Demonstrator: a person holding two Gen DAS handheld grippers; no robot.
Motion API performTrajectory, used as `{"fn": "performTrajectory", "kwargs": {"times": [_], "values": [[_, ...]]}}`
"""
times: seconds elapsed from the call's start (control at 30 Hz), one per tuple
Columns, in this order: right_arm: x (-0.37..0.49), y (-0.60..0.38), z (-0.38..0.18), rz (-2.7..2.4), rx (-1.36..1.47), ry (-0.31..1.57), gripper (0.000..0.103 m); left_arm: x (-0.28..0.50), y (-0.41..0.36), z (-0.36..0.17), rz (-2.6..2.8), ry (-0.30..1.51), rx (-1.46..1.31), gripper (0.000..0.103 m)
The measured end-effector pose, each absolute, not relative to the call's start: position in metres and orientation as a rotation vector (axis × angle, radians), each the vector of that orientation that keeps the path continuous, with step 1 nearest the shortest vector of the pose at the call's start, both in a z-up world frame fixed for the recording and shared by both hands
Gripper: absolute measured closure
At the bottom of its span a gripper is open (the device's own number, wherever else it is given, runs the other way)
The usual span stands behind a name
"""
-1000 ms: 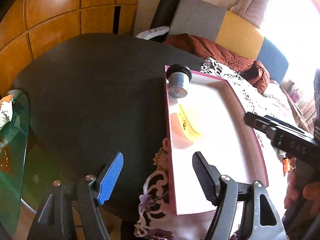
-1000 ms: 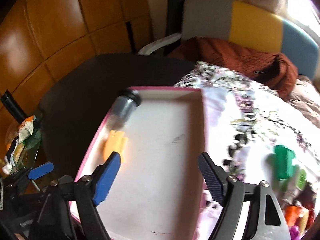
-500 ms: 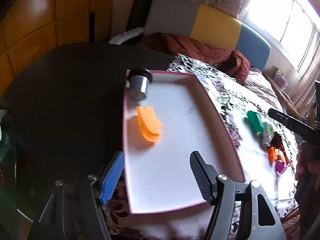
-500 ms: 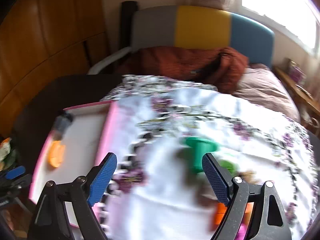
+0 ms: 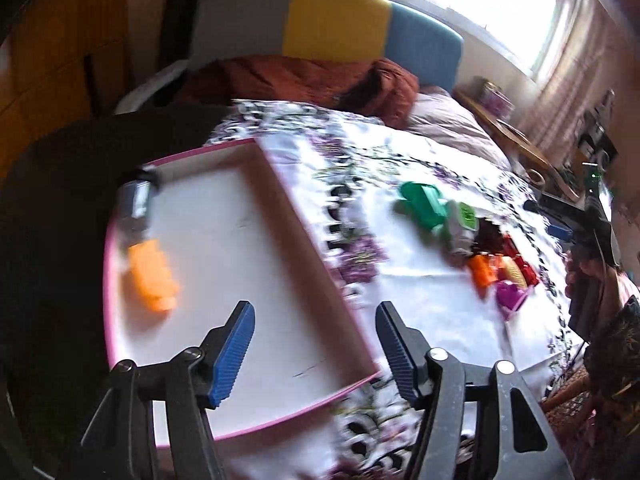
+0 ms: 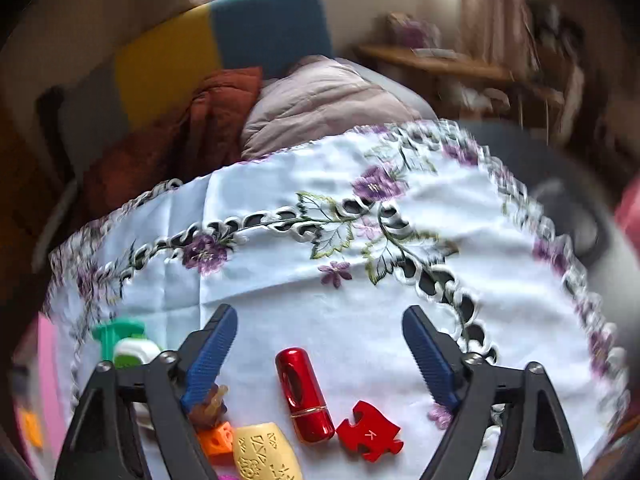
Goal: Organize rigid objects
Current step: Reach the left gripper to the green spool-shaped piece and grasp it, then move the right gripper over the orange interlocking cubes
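A pink-rimmed white tray [image 5: 256, 148] lies on the table and holds an orange piece [image 5: 154, 276] and a grey jar with a black lid [image 5: 136, 200]. My left gripper [image 5: 316, 344] is open and empty above the tray's near right corner. To the right on the floral cloth [image 5: 400, 280] lies a heap of small things: a green piece [image 5: 424, 200], orange [image 5: 482, 270] and purple [image 5: 510, 296] pieces. My right gripper [image 6: 320, 354] is open above a red cylinder [image 6: 304, 392], with a red puzzle piece [image 6: 370, 434], a yellow piece [image 6: 266, 456] and an orange cube [image 6: 216, 438] close by.
A sofa with grey, yellow and blue cushions [image 5: 336, 28] and a rust blanket [image 5: 304, 80] stands behind the table. The dark tabletop [image 5: 60, 168] shows left of the tray. A wooden side table [image 6: 432, 66] stands by the window.
Both grippers have swung to the right. The right one has left the tray and now hovers over the heap of small objects. Both stay open.
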State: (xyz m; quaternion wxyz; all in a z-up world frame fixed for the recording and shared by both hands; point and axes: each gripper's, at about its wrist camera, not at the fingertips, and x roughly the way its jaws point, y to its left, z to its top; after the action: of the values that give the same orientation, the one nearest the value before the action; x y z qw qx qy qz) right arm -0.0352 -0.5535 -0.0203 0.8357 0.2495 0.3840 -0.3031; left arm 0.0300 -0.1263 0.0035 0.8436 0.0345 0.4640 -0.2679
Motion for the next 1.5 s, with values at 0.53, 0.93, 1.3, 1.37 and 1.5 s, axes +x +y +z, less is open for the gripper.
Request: {"fn": "performTrajectory", "kwargs": {"times": [0.53, 0.93, 1.3, 1.37, 1.5], "values": [[-0.029, -0.548, -0.017, -0.606, 0.512, 0.803, 0.014, 0.081, -0.256, -0.025, -0.658, 1.101, 0.050, 0.054], [-0.032, -0.554, -0.015, -0.593, 0.564, 0.789, 0.013, 0.125, -0.315, -0.035, -0.666, 1.142, 0.018, 0.064], [-0.031, -0.556, -0.015, -0.573, 0.579, 0.786, 0.013, 0.144, -0.361, -0.072, -0.677, 1.162, 0.090, 0.066], [-0.030, -0.556, -0.016, -0.570, 0.579, 0.790, 0.013, 0.143, -0.361, -0.072, -0.672, 1.134, 0.116, 0.073], [-0.028, -0.555, -0.018, -0.565, 0.567, 0.804, 0.013, 0.142, -0.349, -0.069, -0.673, 1.127, 0.120, 0.073]]}}
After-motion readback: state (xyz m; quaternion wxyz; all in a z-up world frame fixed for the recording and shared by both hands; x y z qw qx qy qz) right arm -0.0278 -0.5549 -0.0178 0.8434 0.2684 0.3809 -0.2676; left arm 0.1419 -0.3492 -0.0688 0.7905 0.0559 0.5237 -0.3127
